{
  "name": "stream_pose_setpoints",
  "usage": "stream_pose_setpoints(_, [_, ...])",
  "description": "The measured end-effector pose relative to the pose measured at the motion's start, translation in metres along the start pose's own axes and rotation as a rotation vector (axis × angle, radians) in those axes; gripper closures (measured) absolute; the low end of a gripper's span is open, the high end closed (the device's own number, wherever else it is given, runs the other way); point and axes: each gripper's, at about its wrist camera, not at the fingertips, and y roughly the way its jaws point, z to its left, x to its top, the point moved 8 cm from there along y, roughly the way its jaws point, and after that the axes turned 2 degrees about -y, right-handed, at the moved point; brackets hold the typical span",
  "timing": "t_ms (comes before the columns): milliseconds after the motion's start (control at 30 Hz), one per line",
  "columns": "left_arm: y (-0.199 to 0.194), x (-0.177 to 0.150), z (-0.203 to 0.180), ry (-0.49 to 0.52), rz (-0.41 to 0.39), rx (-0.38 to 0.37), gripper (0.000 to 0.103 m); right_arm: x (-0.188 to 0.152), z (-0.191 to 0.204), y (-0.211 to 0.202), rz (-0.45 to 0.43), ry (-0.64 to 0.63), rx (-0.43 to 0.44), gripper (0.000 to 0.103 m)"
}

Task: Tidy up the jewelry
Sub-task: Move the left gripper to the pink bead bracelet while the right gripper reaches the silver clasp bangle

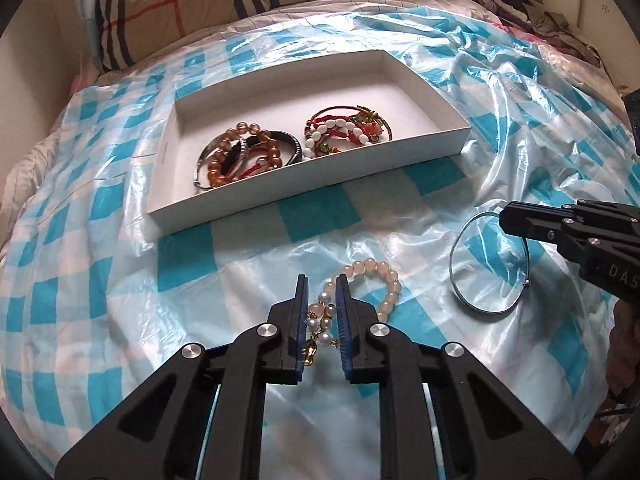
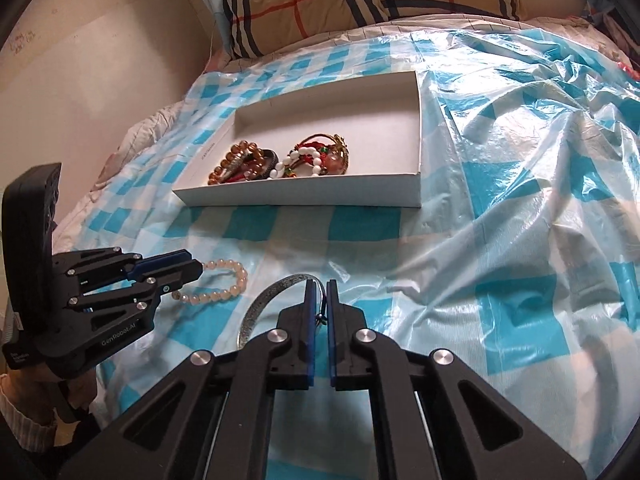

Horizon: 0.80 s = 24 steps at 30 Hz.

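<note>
A pale pearl bracelet (image 1: 384, 270) with a small gold charm lies on the blue-checked plastic sheet, and my left gripper (image 1: 322, 284) is shut on its near side. In the right wrist view the same bracelet (image 2: 240, 276) sticks out from the left gripper (image 2: 196, 270). My right gripper (image 2: 320, 286) is shut on the rim of a thin silver bangle (image 2: 260, 300). From the left wrist view the bangle (image 1: 451, 264) lies flat with the right gripper (image 1: 506, 220) at its far edge. Behind both stands a shallow white box (image 1: 320, 172).
The box (image 2: 320, 196) holds an amber bead bracelet (image 1: 224, 160) with dark and silver bangles on the left, and red-and-white beaded strings (image 1: 344, 132) on the right. Plaid pillows (image 1: 168, 12) lie at the bed's head. A wall (image 2: 80, 80) runs along the left.
</note>
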Motion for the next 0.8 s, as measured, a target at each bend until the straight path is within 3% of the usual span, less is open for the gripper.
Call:
stream_pose_setpoints(267, [-0.059,-0.017,0.015,-0.059,-0.077,0.034,0.101,-0.009,0.030,-0.043,-0.065,0.029,0.077,0.098])
stream_pose_setpoints(467, [-0.055,-0.021,0.027,-0.094,-0.051,-0.038,0.098,-0.011,0.030,-0.043,-0.031,0.007,0.040,0.096])
stream_pose_setpoints(500, [-0.048,-0.021,0.026,-0.089,-0.039,-0.050,0.091,-0.012,0.027,-0.039,-0.019,0.007,0.028,0.091])
stream_pose_setpoints(533, [-0.042,-0.020,0.026,-0.081,-0.032,-0.049,0.084,-0.013,0.025,-0.035,-0.015,0.006,0.013,0.068])
stream_pose_setpoints(567, [-0.036,-0.018,0.027,-0.076,-0.033,-0.039,0.065,-0.014,0.023,-0.031,-0.012,-0.005,-0.003,0.050])
stream_pose_setpoints(600, [-0.030,-0.015,0.027,-0.074,-0.036,-0.032,0.054,-0.015,0.022,-0.026,0.000,-0.022,-0.014,0.050])
stream_pose_setpoints(800, [0.015,-0.010,0.009,0.012,0.027,0.002,0.054,-0.035,0.015,0.026,0.146,-0.131,-0.119,0.050])
